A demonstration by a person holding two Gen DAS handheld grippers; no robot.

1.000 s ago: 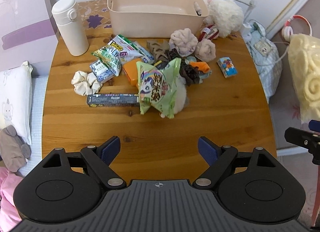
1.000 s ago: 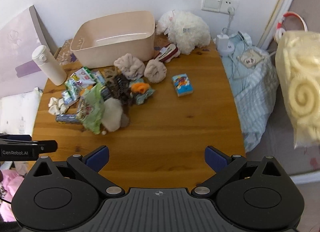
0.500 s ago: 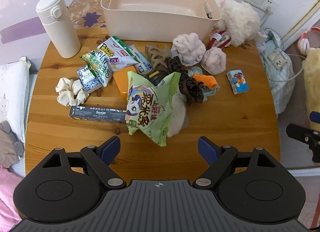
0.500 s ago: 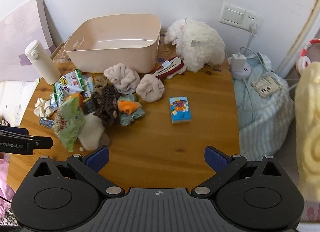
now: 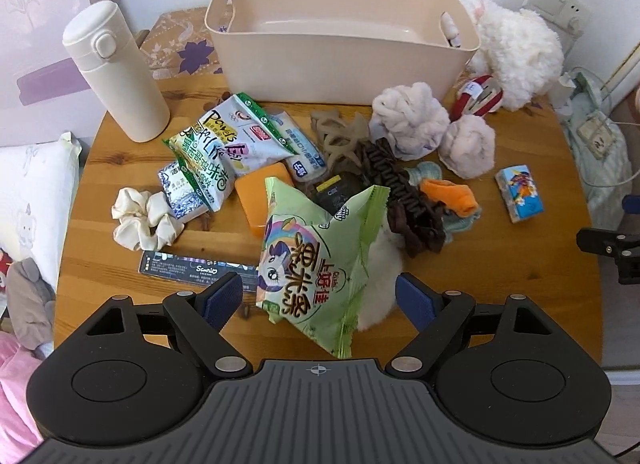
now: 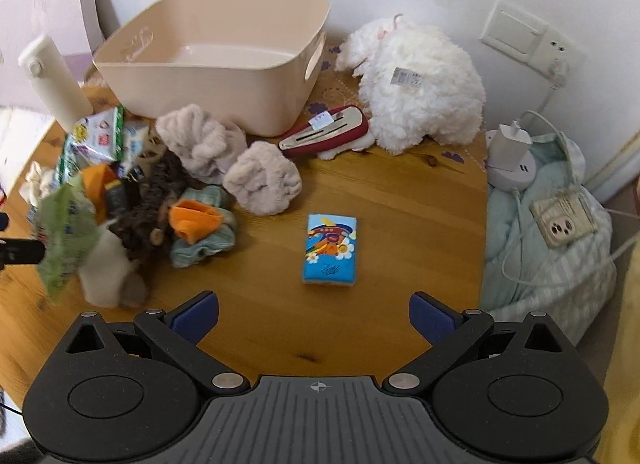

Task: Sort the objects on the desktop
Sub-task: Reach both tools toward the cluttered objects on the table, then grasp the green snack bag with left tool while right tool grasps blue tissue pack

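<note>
Hovering low over wooden surface [image 5: 500,284], L gripper [image 5: 320,296] w/ jaws wide, gripping nothing; green snack bag [image 5: 316,260] sitting right between the blue pads, apparently leaning on a white fluffy item [image 5: 378,284]. Lying just left of bag: dark box [image 5: 192,266], white scrunchie [image 5: 140,216], snack packets [image 5: 224,144]. Peeking out behind bag: orange case [image 5: 258,194]. Trailing to bag's right: brown scrunchie [image 5: 404,192], orange sock [image 5: 450,194] on teal cloth. Sitting further back: two fluffy scrunchies [image 5: 408,120], red clip [image 5: 478,96], white plush [image 5: 516,48]. Standing at rear centre: beige bin [image 5: 340,60], looking empty; white bottle [image 5: 116,68] upright at back left.

Hanging above right part of surface, R gripper [image 6: 314,314] w/ jaws also wide, nothing between them. Lying ahead of it, apart from pile: blue tissue pack [image 6: 330,248]. Blurring at left edge of right view: green bag + pile. Showing off surface's right edge: pale cloth bundle [image 6: 552,232] w/ charger [image 6: 508,144].
</note>
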